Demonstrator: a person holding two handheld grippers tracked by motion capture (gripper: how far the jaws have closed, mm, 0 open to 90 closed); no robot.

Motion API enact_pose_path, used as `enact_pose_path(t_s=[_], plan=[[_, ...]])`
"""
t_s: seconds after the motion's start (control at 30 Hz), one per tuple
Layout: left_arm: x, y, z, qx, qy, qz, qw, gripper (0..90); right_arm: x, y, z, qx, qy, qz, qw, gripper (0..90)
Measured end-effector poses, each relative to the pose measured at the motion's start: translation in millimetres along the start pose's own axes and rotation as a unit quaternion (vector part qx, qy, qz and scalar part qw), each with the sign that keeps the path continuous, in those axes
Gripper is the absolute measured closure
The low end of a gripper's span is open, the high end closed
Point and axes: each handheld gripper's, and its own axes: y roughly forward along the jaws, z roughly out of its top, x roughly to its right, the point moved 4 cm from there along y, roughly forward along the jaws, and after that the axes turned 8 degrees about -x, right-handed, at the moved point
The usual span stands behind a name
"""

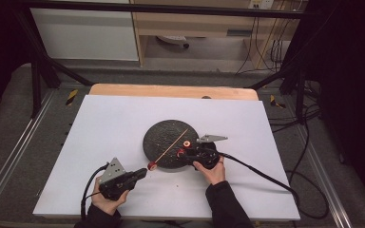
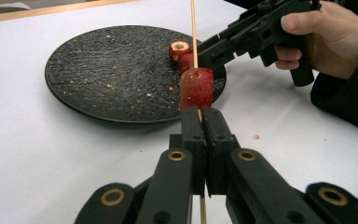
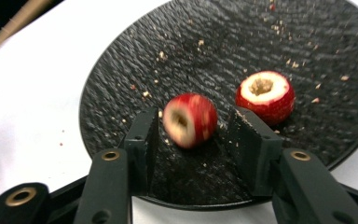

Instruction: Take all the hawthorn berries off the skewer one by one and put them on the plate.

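one piece of cored red fruit (image 2: 196, 87) sits threaded on the wooden skewer (image 2: 194, 28), low on the stick and just above the tips of the left gripper (image 2: 202, 116). that gripper's jaws are pressed together on the skewer's lower end; the stick runs between them and out below. in the high view the left gripper (image 1: 140, 175) holds the skewer (image 1: 171, 146) slanting up across the black plate (image 1: 158, 137), with the threaded piece (image 1: 151, 165) off the plate's near edge, above the white table (image 1: 100, 133).

two pieces remain unthreaded on the plate. one, the loose piece (image 3: 189, 119), lies between the jaws of the right gripper (image 3: 191, 135), bored hole turned toward the camera. those jaws are spread and stand apart from it on both sides, so it is not yet gripped; its outline is blurred. the other, the second piece (image 3: 265, 97), rests just beyond the right-hand jaw, hole upward, untouched.

judgement: the work is about a third done, one piece on and two to go. outstanding steps: close on the loose piece, lift it, line its hole with the skewer's free tip, slide it down to the first, then repeat for the second piece. crumbs are scattered over the plate surface (image 3: 214, 42), with a few on the table.
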Motion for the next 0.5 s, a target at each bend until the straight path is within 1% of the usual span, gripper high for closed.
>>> enact_pose_path(t_s=[0.1,0.17,0.3,0.43,0.5], plan=[[0.3,-0.1,0.0,-0.001,0.001,0.000,1.0000,88.6,-2.9,-8.3,2.7,0.009,-0.007,0.002,0.9999,49.8],[0.7,0.0,0.0,-0.001,0.000,0.000,1.0000,88.6,-4.6,-15.5,4.0,0.012,-0.014,-0.004,0.9998,45.8],[1.7,0.9,0.2,-0.001,0.001,0.000,1.0000,88.6,-7.9,-30.5,3.2,0.025,-0.017,0.000,0.9995,32.9],[3.1,2.7,0.2,-0.004,0.003,-0.001,1.0000,88.5,-10.1,-41.5,-1.9,0.030,-0.013,0.005,0.9995,19.3],[4.0,3.6,0.2,-0.005,0.004,-0.002,1.0000,88.6,-11.0,-44.6,-5.6,0.027,-0.013,0.010,0.9995,14.2]])
